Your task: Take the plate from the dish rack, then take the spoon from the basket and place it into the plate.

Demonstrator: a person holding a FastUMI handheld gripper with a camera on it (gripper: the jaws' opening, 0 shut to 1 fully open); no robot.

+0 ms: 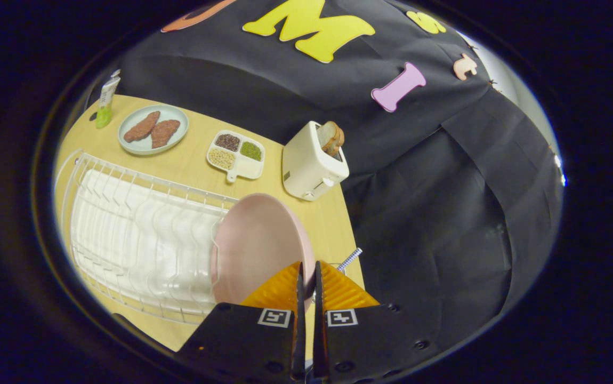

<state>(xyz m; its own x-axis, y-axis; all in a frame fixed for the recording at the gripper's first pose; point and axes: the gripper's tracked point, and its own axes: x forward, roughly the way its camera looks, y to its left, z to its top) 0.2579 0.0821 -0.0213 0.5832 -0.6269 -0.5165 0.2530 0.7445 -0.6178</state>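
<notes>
Plate (256,245), pale pink, stands on edge at the near end of a white wire dish rack (141,240), its rim caught between the two fingers of the gripper (307,272). The fingers are nearly closed, with a thin gap between them, and both press on the plate's edge. Just beyond the fingers, beside the plate, the end of a striped handle (350,260) pokes out; what it belongs to cannot be told. The rack lies along a light wooden table (189,162), its slots otherwise bare. Farther back stands a cream toaster (313,162) with a slice of bread (332,137) sticking up from its slot. Beside it sits a white divided tray (236,154) of grains and seeds. Farthest away are a pale green dish (153,130) holding two brown pieces of meat, and a small tube (106,101) near the table's far corner.
</notes>
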